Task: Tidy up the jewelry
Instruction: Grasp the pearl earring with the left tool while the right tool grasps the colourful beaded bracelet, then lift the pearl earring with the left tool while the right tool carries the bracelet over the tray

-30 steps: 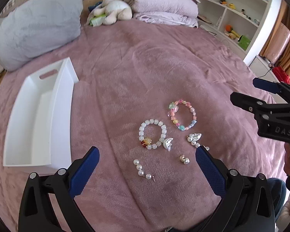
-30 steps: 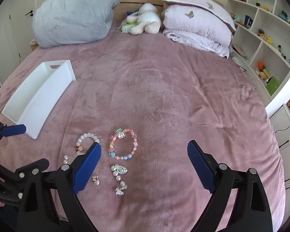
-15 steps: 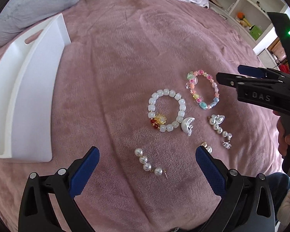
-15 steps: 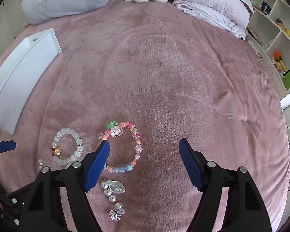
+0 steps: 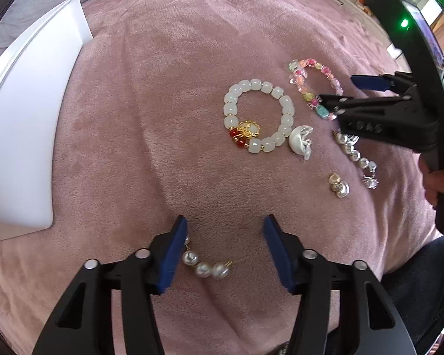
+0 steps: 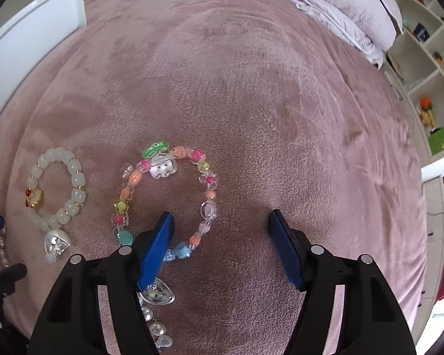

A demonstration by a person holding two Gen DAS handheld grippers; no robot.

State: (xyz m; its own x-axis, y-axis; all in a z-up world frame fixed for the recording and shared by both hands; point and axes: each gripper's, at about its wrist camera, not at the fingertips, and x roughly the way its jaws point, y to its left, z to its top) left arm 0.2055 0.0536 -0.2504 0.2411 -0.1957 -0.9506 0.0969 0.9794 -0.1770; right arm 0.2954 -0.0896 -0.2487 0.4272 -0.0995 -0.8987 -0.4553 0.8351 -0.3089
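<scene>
The jewelry lies loose on the pink plush bedspread [image 5: 162, 94], and each tool is low over one piece, I think so that both can be picked at once.

The left gripper [image 5: 225, 248] has its blue pads apart. The pearl drop earring [image 5: 205, 266] lies between them, close to the left pad, with its gold hook toward 3 o'clock. The fingers straddle it probably to close on the row of pearls from both sides.

The right gripper [image 6: 220, 245] is also apart. Its left pad sits inside the ring of the colourful bead bracelet [image 6: 168, 198], and the bracelet's 4 o'clock side lies between the pads; closing would pinch that strand.

The white jade bracelet [image 5: 259, 115] with a gold charm lies at 12 o'clock from the left gripper, a pearl shell earring [image 5: 300, 142] touching its 4 o'clock edge. A pearl chain earring [image 5: 356, 156] and a small stud [image 5: 339, 185] are further toward 3 o'clock.

The white storage tray [image 5: 29, 124] waits at 9 o'clock, well apart, likely the destination.
</scene>
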